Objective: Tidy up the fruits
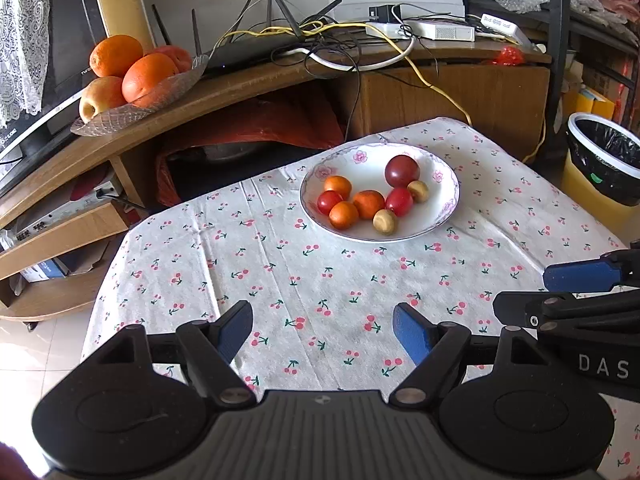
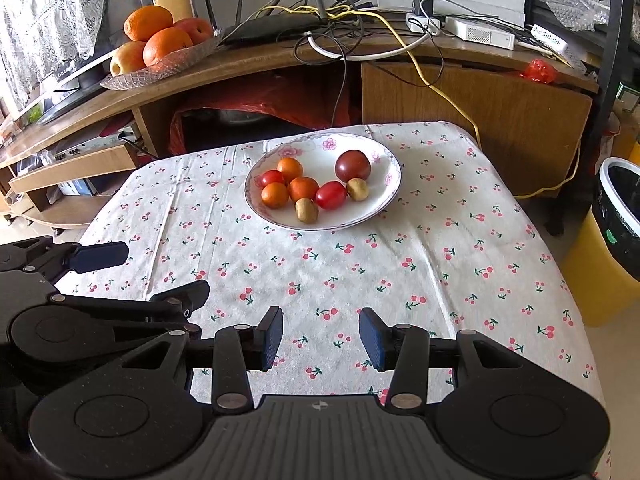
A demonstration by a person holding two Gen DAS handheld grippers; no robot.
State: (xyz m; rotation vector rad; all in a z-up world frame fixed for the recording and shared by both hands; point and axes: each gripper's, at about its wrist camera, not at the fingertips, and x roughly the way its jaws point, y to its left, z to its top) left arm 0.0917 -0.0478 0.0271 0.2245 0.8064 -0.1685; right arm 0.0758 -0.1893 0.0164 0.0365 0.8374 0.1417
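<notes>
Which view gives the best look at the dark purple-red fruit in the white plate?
The right wrist view: the dark purple-red fruit sits nearer the picture's middle in the white plate, fully unobstructed. The left wrist view also shows it whole, just further off to the right.

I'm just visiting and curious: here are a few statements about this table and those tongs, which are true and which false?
1. Both tongs, the left tongs and the right tongs, are empty. True.
2. The white plate holds three small orange fruits. True.
3. The dark red fruit lies on the tablecloth beside the plate. False: it sits inside the plate.
4. The glass dish of oranges stands on the wooden shelf behind the table. True.
5. The plate holds only one brown fruit. False: there are two, one brown fruit at the front and another brown fruit beside the dark red one.
</notes>
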